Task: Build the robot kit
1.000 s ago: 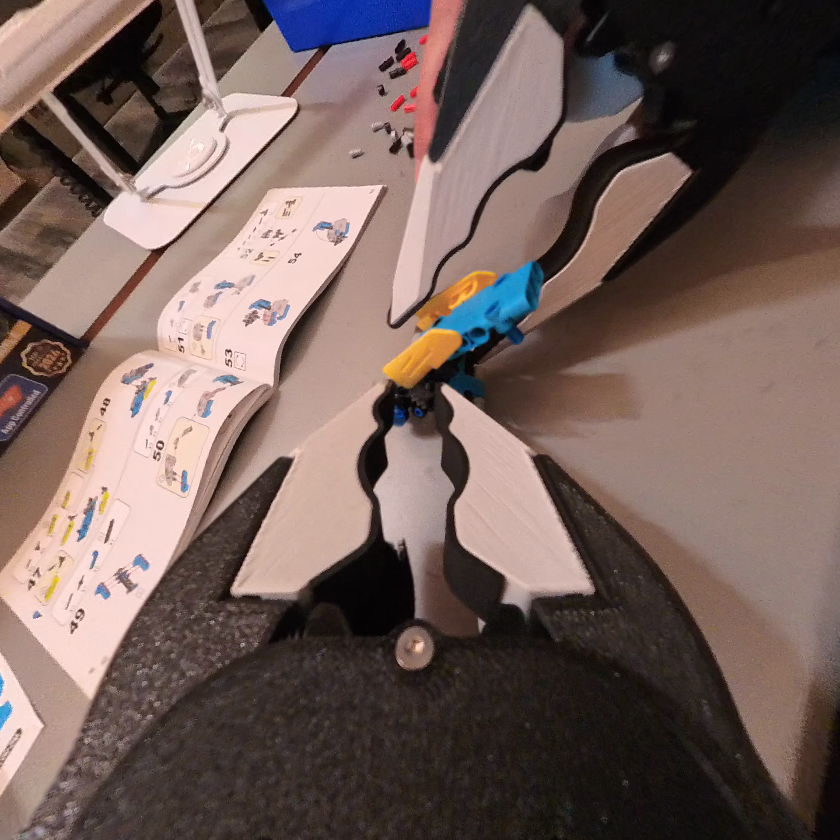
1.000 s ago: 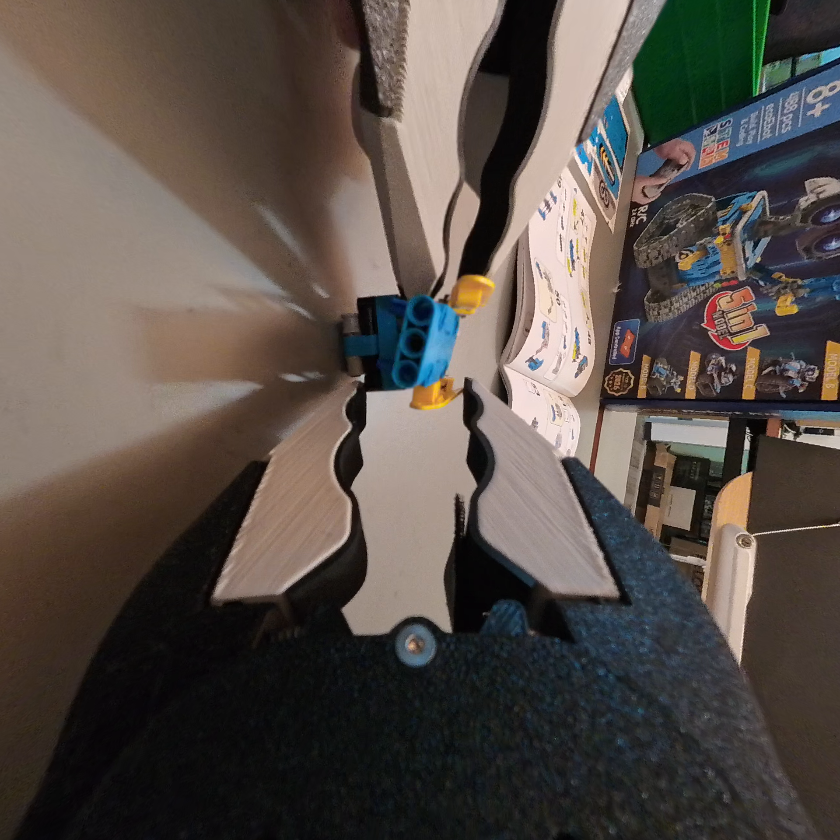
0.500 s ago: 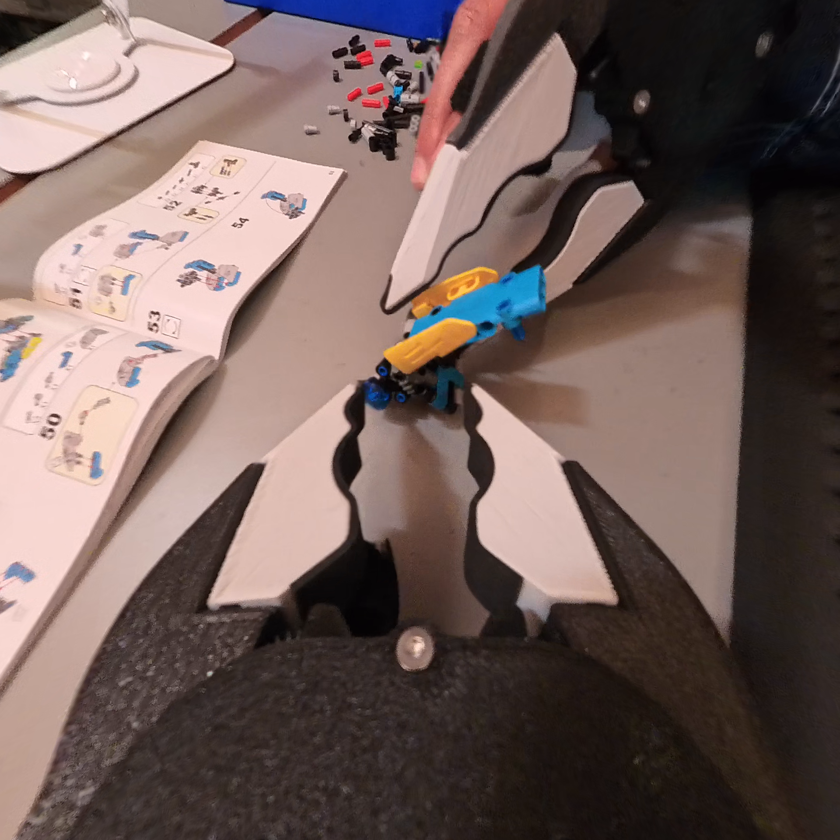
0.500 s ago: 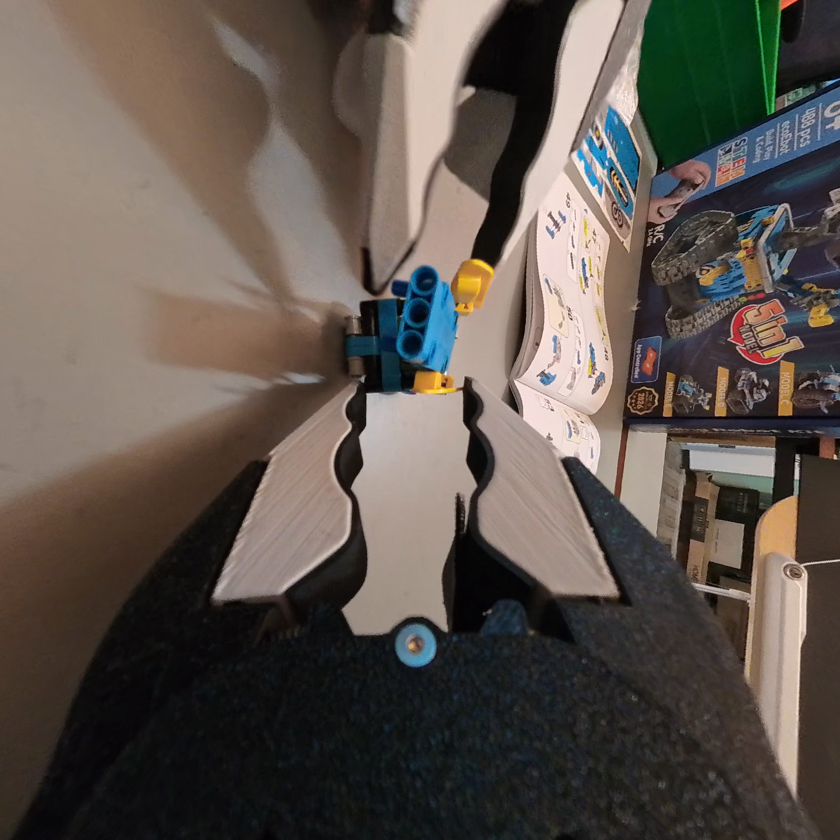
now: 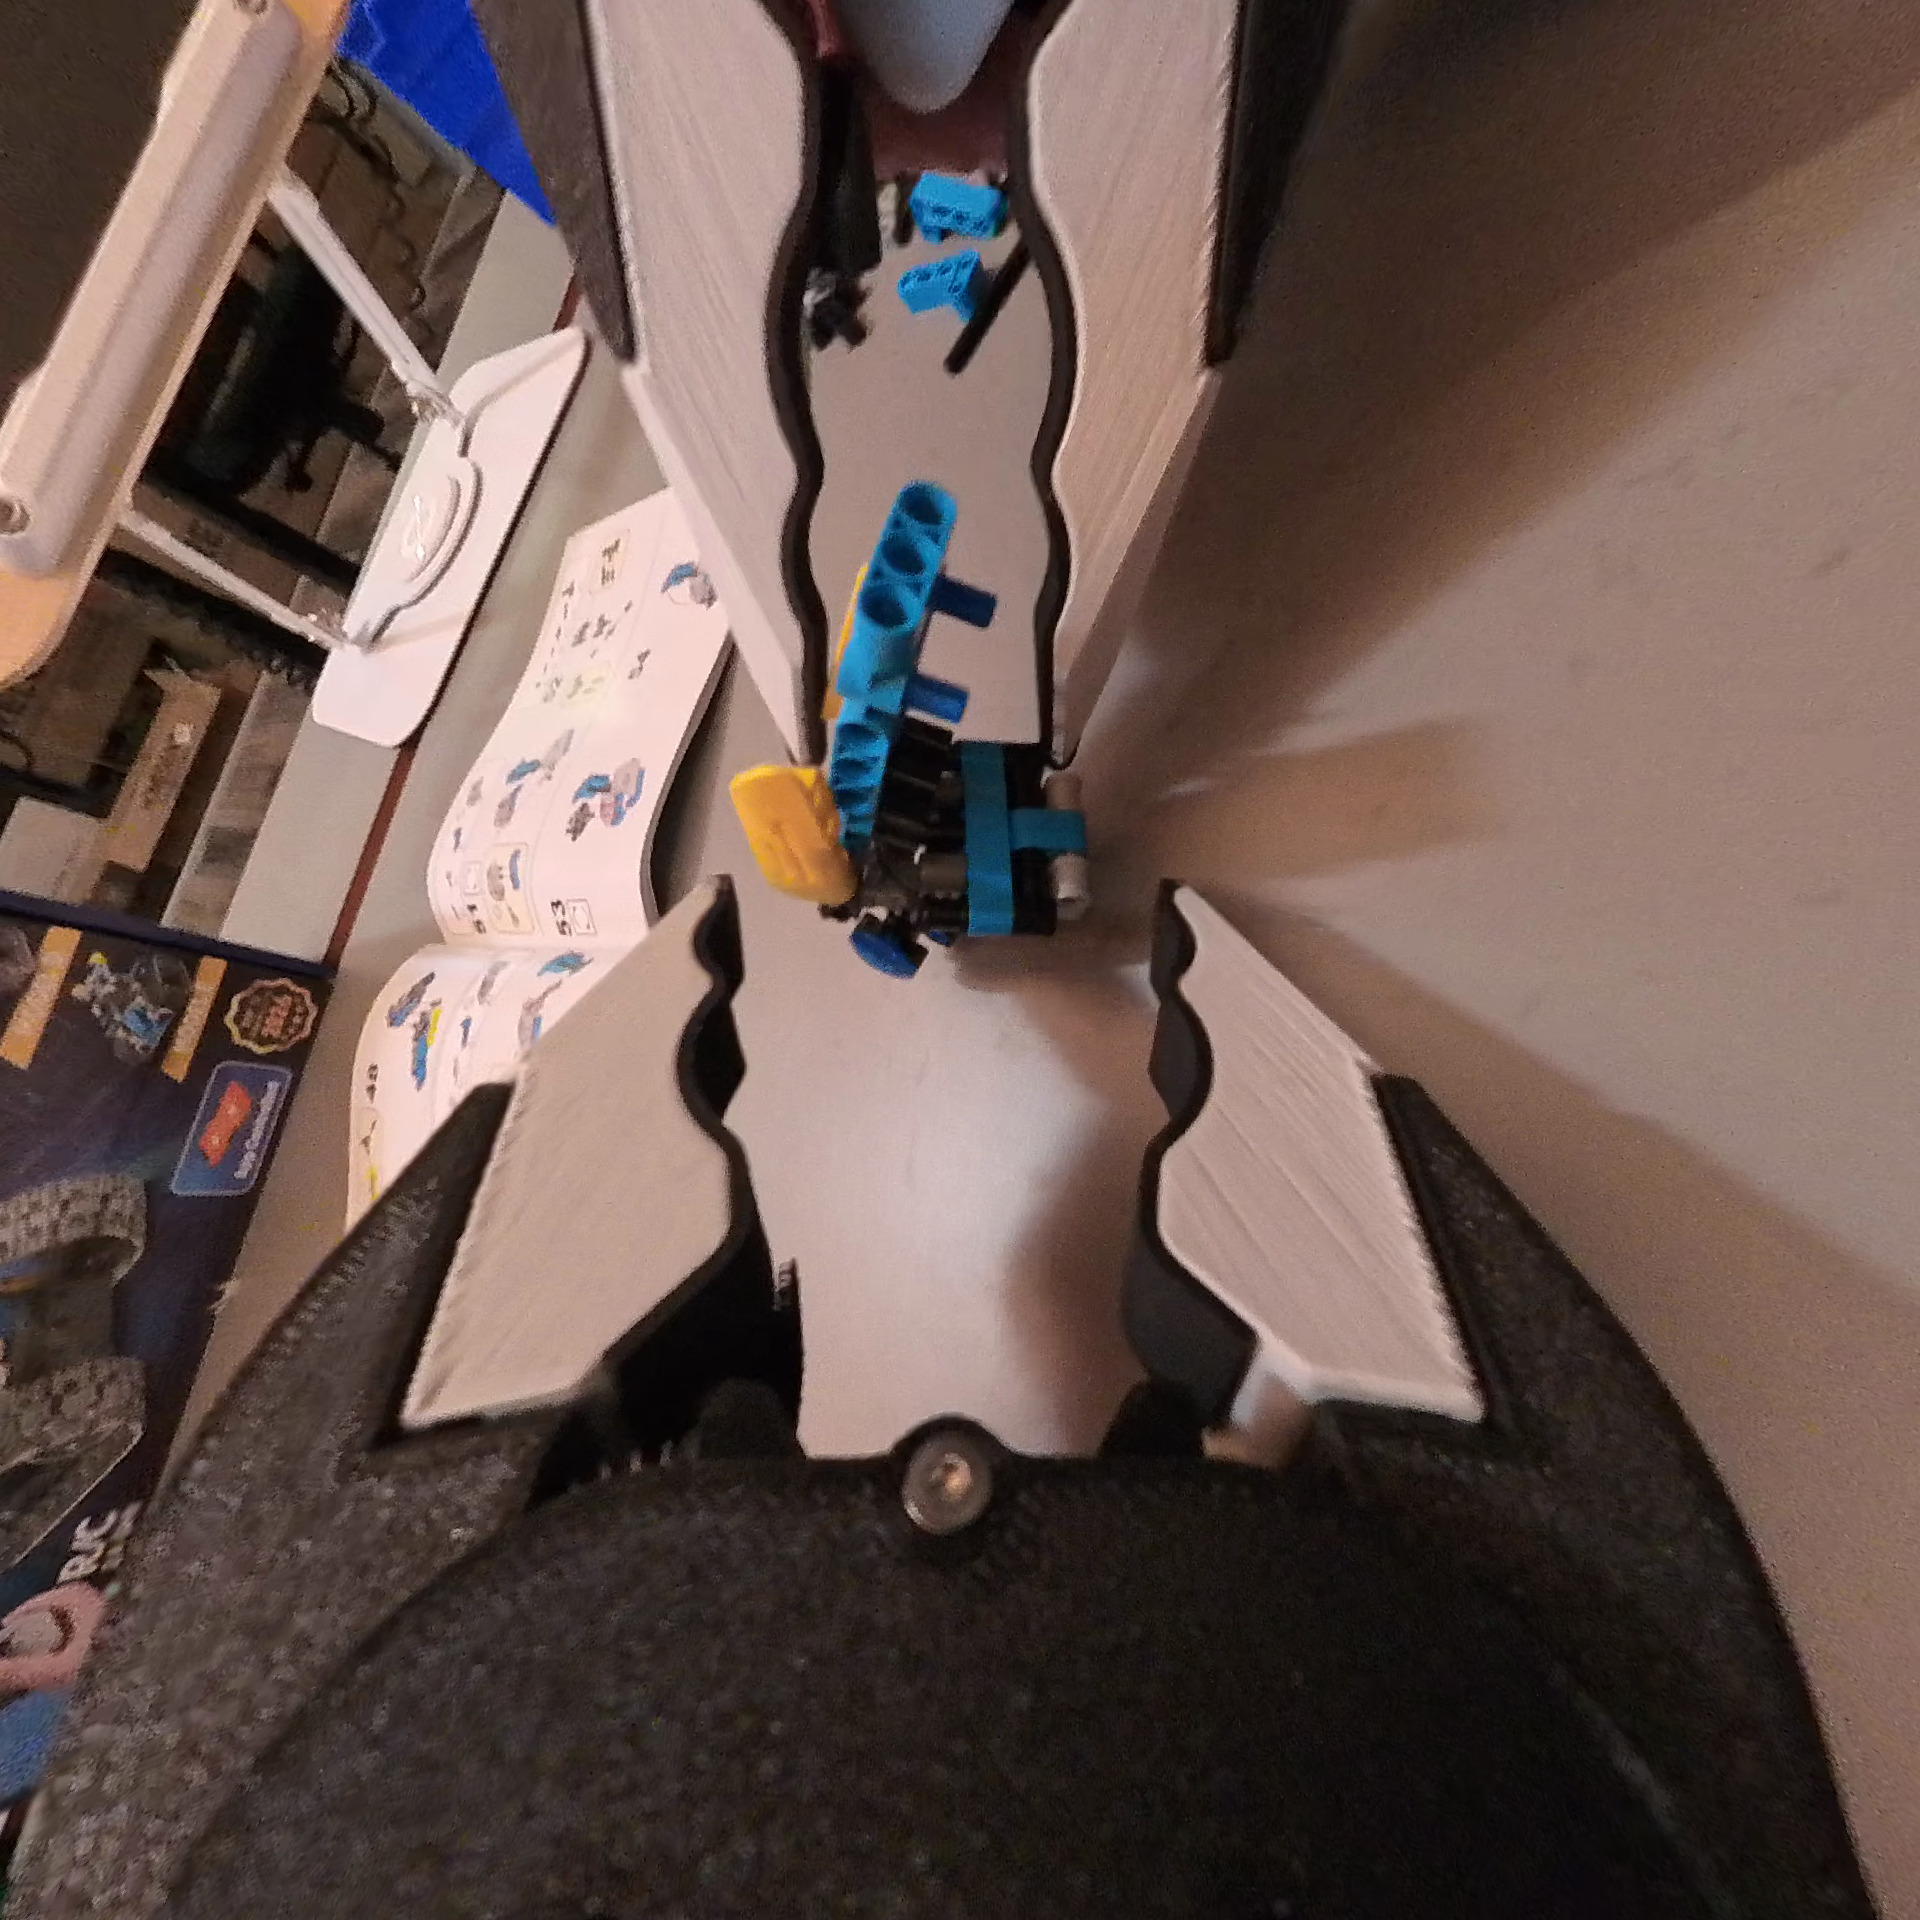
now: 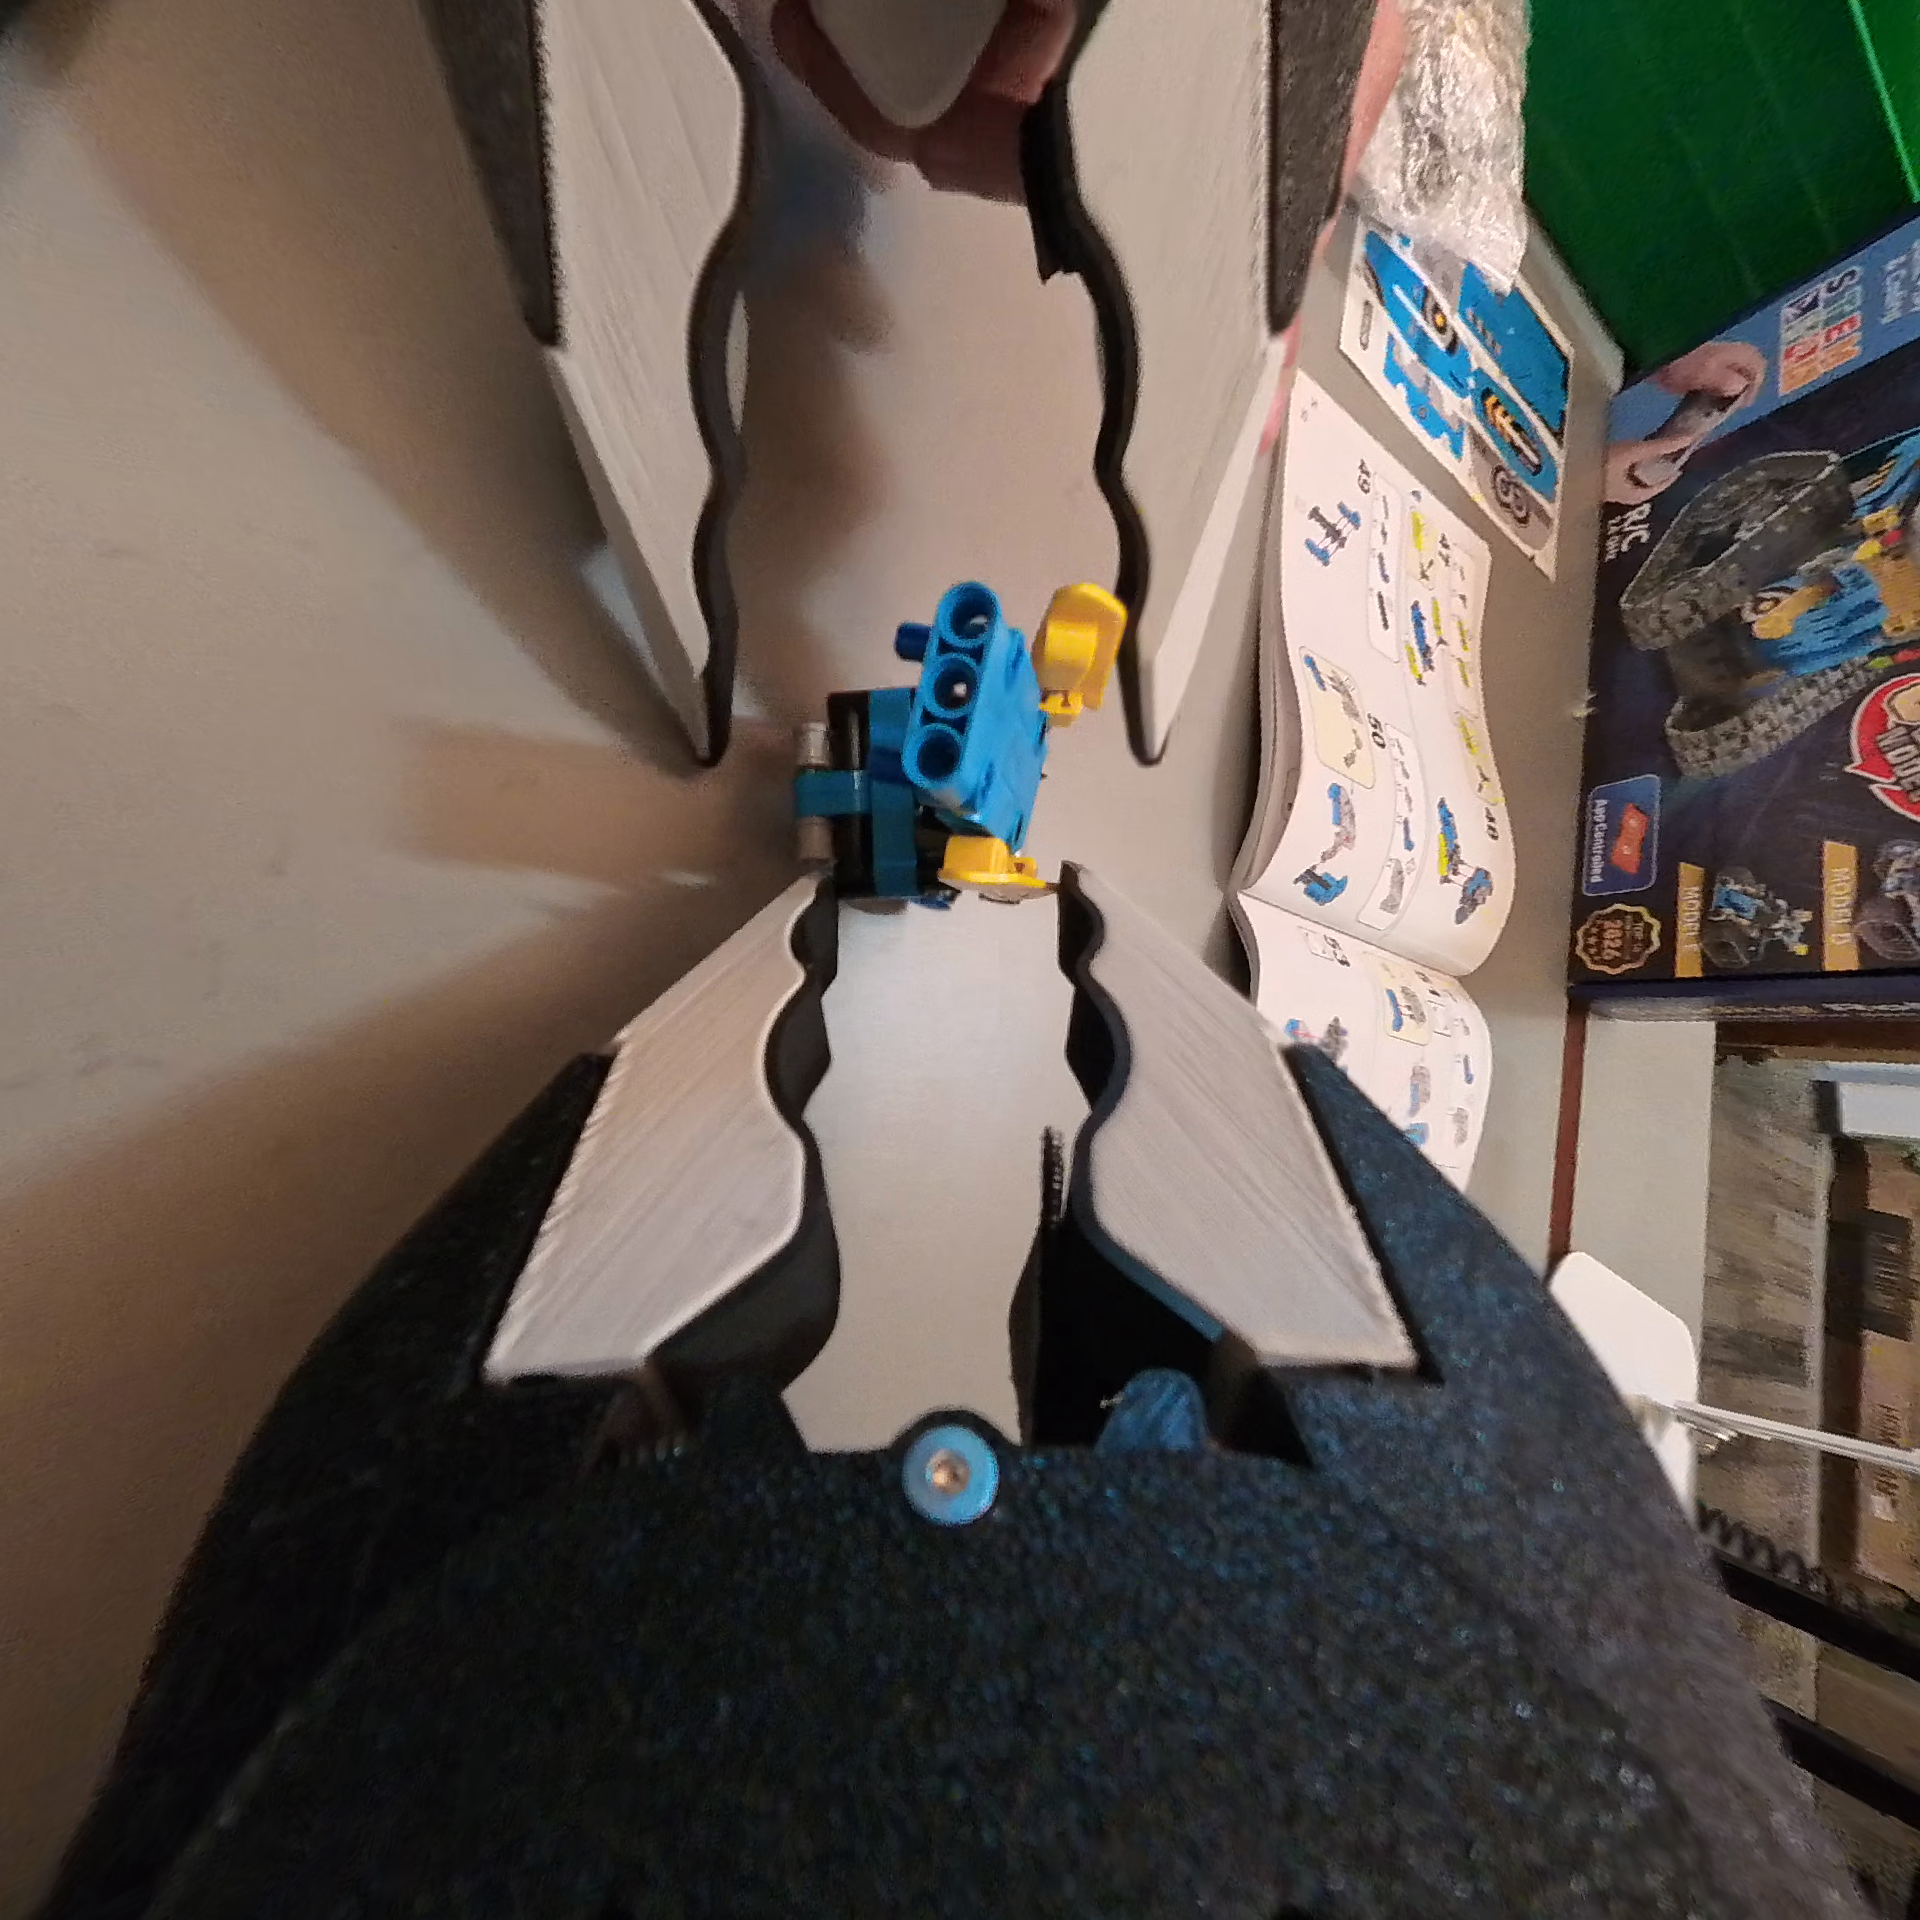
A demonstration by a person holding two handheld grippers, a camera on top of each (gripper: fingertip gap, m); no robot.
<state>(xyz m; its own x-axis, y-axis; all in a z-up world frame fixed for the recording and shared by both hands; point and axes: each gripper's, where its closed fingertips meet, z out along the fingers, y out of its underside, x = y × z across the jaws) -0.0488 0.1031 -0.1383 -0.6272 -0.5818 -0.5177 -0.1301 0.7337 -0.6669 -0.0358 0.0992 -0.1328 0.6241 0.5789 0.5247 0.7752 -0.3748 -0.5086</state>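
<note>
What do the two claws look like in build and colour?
Both share one design. The left claw has two flat, pale grey, ribbed fingers with wavy black rubbery inner edges, set in a black, grainy-textured body with a silver screw at its centre. The right claw matches it, though its body shows a bluish sheen and its centre screw sits in a light blue washer.

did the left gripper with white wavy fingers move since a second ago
Yes. Left gripper has opened and backed off: its tips, earlier pinching the blue, black and yellow brick model, now stand clear of it.
</note>
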